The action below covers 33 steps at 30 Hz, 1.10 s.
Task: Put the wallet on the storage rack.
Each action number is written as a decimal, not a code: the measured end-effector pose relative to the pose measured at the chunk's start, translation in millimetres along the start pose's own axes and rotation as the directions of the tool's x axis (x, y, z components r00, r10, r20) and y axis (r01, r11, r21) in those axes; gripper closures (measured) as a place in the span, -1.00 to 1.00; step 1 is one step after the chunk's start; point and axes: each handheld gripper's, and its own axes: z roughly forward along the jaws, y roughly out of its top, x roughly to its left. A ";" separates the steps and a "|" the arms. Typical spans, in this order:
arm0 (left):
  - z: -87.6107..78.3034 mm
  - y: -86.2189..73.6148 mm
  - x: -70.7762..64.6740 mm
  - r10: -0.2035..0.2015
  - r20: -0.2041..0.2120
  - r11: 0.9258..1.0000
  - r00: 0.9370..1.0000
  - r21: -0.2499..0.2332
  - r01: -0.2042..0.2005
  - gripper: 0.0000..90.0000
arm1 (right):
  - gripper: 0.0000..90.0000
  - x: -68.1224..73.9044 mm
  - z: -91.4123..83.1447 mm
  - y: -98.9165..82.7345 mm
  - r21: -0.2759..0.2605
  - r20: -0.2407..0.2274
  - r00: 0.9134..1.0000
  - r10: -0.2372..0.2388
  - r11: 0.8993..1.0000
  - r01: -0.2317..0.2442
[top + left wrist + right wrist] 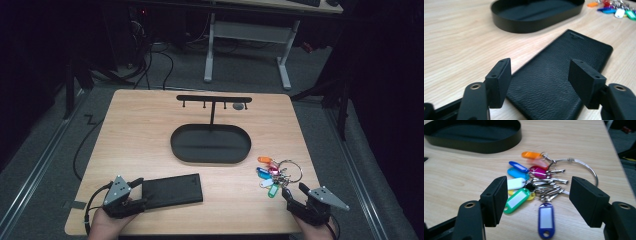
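Left tongs [540, 82] spread over near end of black leather wallet [560, 75] lying flat, near left on tabletop [140, 135]: thin, stiff, grippable by edge. Right tongs [537, 200] spread before key bunch [536, 182], near right: loose, jangly, best pinched at ring.

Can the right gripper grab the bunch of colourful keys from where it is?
Probably yes. The right gripper is open, and the key bunch lies on the table just ahead of its jaws with nothing between them.
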 end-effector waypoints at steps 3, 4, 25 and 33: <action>2.7 1.6 -3.5 0.032 0.002 0.999 0.999 0.006 -0.032 -0.23 | -0.30 1.0 3.5 -1.8 0.004 -0.011 1.000 -0.012 1.000 0.012; 3.6 2.3 -4.8 0.046 -0.004 0.999 0.999 0.009 -0.046 -0.24 | -0.30 1.0 4.7 -2.2 0.008 -0.015 1.000 -0.006 1.000 0.007; -1.8 5.0 -11.3 0.120 0.038 0.993 0.992 -0.003 -0.120 -0.25 | -0.28 1.6 14.1 -5.5 0.043 -0.074 0.997 -0.006 0.999 0.010; 0.0 4.2 -20.2 0.191 0.064 0.982 0.979 -0.004 -0.191 -0.18 | -0.26 4.8 15.6 -5.9 0.052 -0.085 0.996 -0.015 0.998 0.019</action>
